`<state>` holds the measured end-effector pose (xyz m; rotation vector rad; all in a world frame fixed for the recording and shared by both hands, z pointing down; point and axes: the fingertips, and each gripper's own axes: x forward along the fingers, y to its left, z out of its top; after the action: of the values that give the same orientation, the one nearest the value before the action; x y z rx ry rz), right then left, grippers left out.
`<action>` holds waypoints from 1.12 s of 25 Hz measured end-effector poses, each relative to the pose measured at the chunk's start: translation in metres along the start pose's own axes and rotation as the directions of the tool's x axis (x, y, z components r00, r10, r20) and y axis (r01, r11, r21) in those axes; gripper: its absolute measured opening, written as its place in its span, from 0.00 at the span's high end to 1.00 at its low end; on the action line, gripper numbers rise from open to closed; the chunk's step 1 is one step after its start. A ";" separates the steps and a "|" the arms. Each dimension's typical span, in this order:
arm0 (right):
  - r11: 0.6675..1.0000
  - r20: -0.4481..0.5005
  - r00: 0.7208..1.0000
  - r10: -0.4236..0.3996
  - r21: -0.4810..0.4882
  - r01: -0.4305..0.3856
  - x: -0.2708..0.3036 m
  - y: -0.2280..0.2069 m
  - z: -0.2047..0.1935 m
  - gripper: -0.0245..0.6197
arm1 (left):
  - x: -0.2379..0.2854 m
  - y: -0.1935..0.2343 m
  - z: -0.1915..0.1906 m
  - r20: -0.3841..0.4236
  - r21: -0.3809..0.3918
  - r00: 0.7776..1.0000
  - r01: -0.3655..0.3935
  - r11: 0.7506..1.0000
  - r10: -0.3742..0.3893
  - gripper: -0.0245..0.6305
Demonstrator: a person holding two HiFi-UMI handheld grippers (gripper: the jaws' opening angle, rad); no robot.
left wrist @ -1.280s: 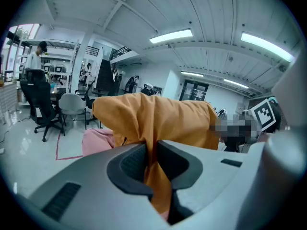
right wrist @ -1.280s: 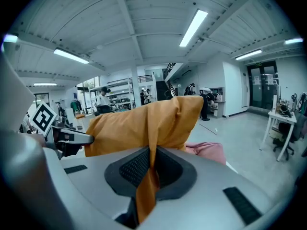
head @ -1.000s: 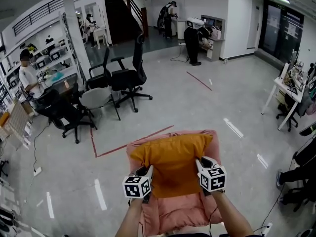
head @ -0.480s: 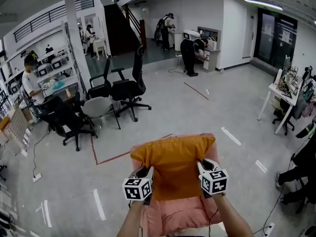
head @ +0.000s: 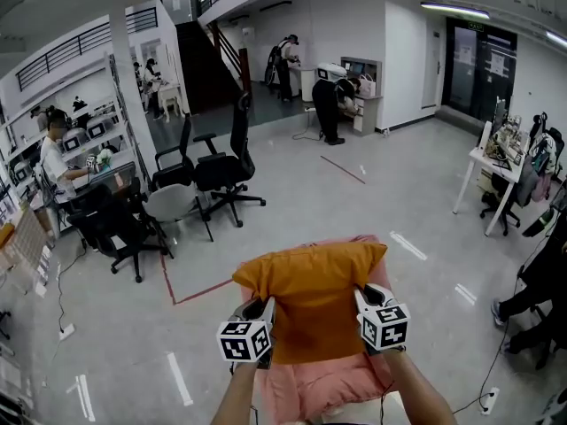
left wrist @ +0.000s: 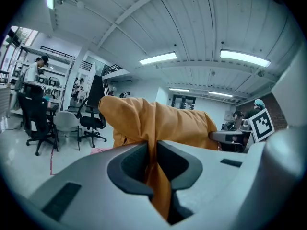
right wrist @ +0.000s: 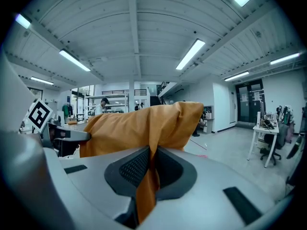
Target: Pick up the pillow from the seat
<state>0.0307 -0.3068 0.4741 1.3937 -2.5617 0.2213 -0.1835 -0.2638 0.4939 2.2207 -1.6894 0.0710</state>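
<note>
The left gripper (head: 263, 310) and the right gripper (head: 361, 297) are pinching the orange pillow (head: 312, 301) by its side edges with narrow jaws; it is hanging above the pink seat (head: 328, 386), slightly higher than a second ago, so the pick-up is nearing completion.

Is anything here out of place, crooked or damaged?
Nothing stands out. The left tool and the right tool each pinch a fold of the orange pillow, which is over the pink seat.

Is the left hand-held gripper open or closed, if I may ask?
Closed on the orange pillow: its own view shows the left hand-held gripper pinching a fold of fabric.
</note>
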 end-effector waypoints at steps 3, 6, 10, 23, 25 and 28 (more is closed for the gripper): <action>1.000 0.009 1.000 -0.009 0.000 0.009 -0.010 0.009 0.000 0.90 | -0.012 -0.001 0.002 0.013 0.001 1.000 0.010 1.000 -0.010 0.88; 1.000 0.016 1.000 -0.020 0.001 0.020 -0.021 0.016 0.003 0.90 | -0.023 -0.004 0.005 0.019 0.006 1.000 0.023 1.000 -0.023 0.88; 1.000 0.025 0.999 -0.031 0.001 0.031 -0.026 0.029 0.006 0.90 | -0.038 0.001 0.007 0.024 0.004 0.999 0.033 0.999 -0.033 0.88; 1.000 0.035 0.999 -0.026 0.012 0.025 -0.021 0.055 0.010 0.90 | -0.056 0.021 0.019 0.052 0.005 0.998 0.031 1.000 -0.031 0.88; 1.000 0.039 0.999 -0.023 0.011 0.023 -0.021 0.055 0.010 0.90 | -0.056 0.022 0.018 0.055 0.003 0.998 0.027 1.000 -0.027 0.88; 1.000 0.046 0.999 -0.023 0.013 0.023 -0.024 0.052 0.011 0.90 | -0.055 0.017 0.019 0.059 0.005 0.998 0.029 1.000 -0.029 0.88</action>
<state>-0.0020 -0.2622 0.4557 1.4485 -2.5842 0.2043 -0.2191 -0.2224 0.4665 2.2713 -1.6884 0.0015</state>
